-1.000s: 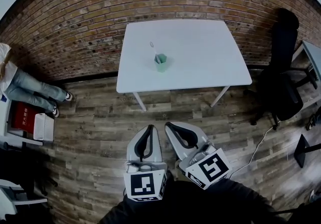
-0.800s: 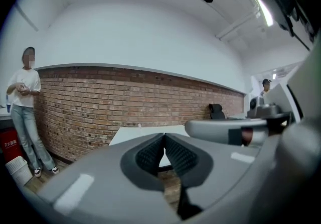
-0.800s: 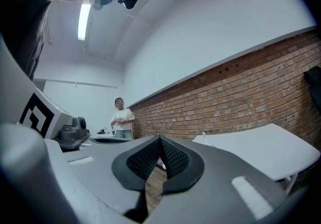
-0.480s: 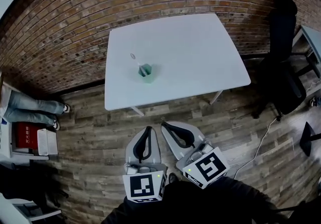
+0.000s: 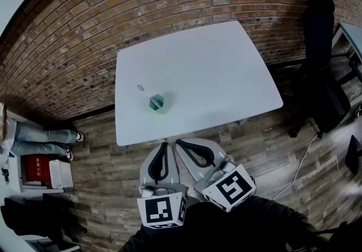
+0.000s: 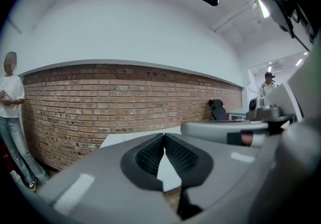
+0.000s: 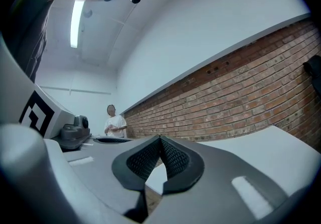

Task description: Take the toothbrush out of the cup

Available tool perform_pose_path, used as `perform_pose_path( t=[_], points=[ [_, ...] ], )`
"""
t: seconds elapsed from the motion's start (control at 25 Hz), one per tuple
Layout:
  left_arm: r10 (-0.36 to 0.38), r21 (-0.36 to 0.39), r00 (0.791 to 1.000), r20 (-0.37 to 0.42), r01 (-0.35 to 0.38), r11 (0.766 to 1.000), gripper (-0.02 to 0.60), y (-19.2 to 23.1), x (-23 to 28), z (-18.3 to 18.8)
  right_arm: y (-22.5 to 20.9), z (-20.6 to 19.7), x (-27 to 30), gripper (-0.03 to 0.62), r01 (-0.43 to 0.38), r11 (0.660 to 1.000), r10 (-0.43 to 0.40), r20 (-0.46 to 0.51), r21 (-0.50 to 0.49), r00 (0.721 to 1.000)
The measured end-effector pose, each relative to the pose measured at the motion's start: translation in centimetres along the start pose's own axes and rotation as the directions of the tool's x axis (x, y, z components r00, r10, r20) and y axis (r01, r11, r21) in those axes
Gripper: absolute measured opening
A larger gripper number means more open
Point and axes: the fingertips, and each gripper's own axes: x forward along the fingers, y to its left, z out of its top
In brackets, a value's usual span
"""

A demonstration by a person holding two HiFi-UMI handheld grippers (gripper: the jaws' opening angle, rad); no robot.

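**Both grippers closed and empty just short of the table, toothbrush in the cup**

You held the left gripper and the right gripper side by side above the wood floor, just short of the table's near edge. Each gripper's own view showed its jaws meeting at the tips with nothing between them, while the head view gave only their tops. Beyond them, on the white table, the green cup stood towards the near left, well apart from both grippers. The toothbrush sat in it, leaning up and to the left. Only the head view showed those two; the gripper views caught just a sliver of tabletop. Farther back ran the brick wall, with a black chair at the right. The left gripper view showed a whole person standing by the wall, but the head view caught only the legs.
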Motion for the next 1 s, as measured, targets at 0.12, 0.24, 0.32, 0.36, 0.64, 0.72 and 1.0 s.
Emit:
perform_pose_path(
  t=[0.12, 0.24, 0.32, 0.36, 0.64, 0.72, 1.0],
  points=[
    [0.020, 0.002, 1.000, -0.011, -0.020, 1.000, 0.009, 0.3, 0.8, -0.2, -0.7, 0.1, 1.0, 0.000, -0.028, 1.000, 0.028, -0.003, 0.006, 1.000],
    [0.060, 0.000, 0.998, -0.007, -0.060, 0.998, 0.009, 1.5, 1.3, 0.2, -0.8, 0.3, 2.0, 0.001, -0.057, 0.998, 0.057, -0.003, 0.005, 0.998],
    [0.083, -0.001, 0.997, -0.005, -0.083, 0.997, 0.009, 2.1, 1.5, 0.5, -1.0, 0.5, 2.7, 0.000, -0.072, 0.997, 0.072, -0.004, 0.005, 0.997],
    [0.092, -0.003, 0.996, -0.008, -0.092, 0.996, 0.009, 2.5, 1.7, 0.4, -1.2, 0.5, 3.0, 0.000, -0.077, 0.997, 0.077, -0.005, 0.004, 0.997],
    [0.134, -0.037, 0.991, -0.009, -0.135, 0.990, 0.009, 5.4, 3.0, 0.0, -1.3, -0.2, 5.8, 0.000, -0.108, 0.994, 0.108, -0.042, -0.009, 0.993],
    [0.138, -0.046, 0.990, -0.010, -0.139, 0.989, 0.009, 6.1, 3.6, -0.1, -1.4, -0.4, 6.6, 0.001, -0.112, 0.994, 0.112, -0.054, -0.014, 0.992],
    [0.125, -0.076, 0.991, -0.038, -0.127, 0.989, 0.009, 7.8, 6.1, -1.2, -2.8, -1.7, 9.1, 0.000, -0.092, 0.996, 0.092, -0.097, 0.001, 0.991]
  ],
)
